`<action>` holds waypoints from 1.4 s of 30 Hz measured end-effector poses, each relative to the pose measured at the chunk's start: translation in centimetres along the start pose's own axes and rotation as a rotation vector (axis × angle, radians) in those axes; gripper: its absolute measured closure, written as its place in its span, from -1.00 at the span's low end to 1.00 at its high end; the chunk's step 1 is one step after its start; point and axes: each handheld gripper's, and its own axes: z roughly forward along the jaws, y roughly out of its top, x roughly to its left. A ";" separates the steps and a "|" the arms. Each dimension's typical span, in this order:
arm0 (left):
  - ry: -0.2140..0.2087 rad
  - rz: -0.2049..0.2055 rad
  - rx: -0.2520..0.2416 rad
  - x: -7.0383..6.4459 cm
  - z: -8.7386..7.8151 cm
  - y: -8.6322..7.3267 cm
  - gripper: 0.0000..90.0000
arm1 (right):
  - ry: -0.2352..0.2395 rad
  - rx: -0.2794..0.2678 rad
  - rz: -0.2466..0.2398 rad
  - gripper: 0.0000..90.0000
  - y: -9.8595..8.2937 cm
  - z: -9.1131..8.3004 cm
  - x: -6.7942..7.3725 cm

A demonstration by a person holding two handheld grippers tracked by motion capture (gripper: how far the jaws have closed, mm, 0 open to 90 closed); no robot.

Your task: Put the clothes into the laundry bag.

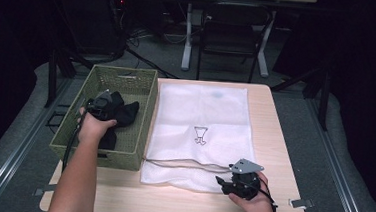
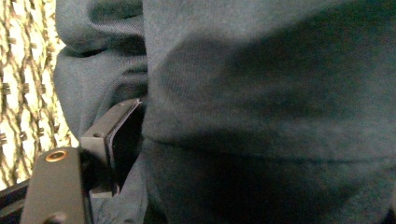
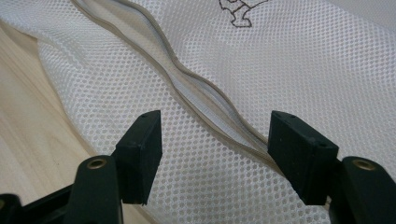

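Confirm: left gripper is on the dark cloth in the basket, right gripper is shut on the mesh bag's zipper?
Not shut. The right gripper is open, its fingers straddling the mesh bag zipper, per the right gripper view. The rest holds.

High view from above the near table (image 1: 283, 143) edge, facing forward and down, left gripper view pressed against dark cloth (image 2: 261, 112), right gripper view low over the mesh bag (image 3: 261, 70), shared with high view

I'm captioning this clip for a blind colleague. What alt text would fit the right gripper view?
The right gripper hovers with its two black jaws wide apart over a white mesh laundry bag, straddling the bag's wavy, partly open zipper. The bag lies on a light wooden table, with part of a small dark printed figure showing at the top.
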 end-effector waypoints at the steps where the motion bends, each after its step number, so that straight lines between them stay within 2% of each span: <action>1: -0.009 0.001 0.003 0.1 0.1 0.0 -0.53 | -0.001 0.000 0.000 -0.22 0.0 0.0 0.0; 4: -0.039 -0.020 0.014 0.5 0.5 0.0 -0.57 | 0.000 -0.002 0.004 -0.22 0.0 -0.1 0.0; 10: -0.064 -0.030 0.018 0.9 0.9 0.1 -0.63 | -0.002 -0.001 0.007 -0.22 -0.1 0.0 -0.1; 17: -0.066 -0.039 0.025 0.9 1.2 0.0 -0.66 | 0.001 0.002 0.003 -0.22 -0.1 0.0 0.0; 22: -0.065 -0.028 0.025 0.8 1.2 0.1 -0.64 | 0.002 0.003 0.002 -0.22 0.0 0.0 0.1; 27: -0.057 -0.004 0.017 0.4 1.0 0.0 -0.51 | 0.003 0.003 -0.001 -0.22 0.0 0.1 0.1; 30: -0.051 0.016 0.012 0.0 0.8 0.0 -0.34 | 0.004 0.004 -0.005 -0.22 0.0 0.1 0.1; 33: -0.040 0.024 0.010 -0.2 0.7 -0.1 -0.24 | 0.004 0.004 -0.004 -0.22 0.0 0.1 0.1; 36: -0.048 0.041 0.013 -0.5 0.6 0.0 -0.11 | 0.004 0.002 -0.006 -0.22 0.0 0.1 0.1; 40: -0.035 0.047 0.010 -0.7 0.5 -0.1 0.01 | 0.005 0.002 -0.006 -0.22 0.0 0.1 0.1; 42: -0.043 0.047 0.008 -0.7 0.4 -0.1 0.10 | 0.005 0.002 -0.004 -0.22 0.0 0.1 0.1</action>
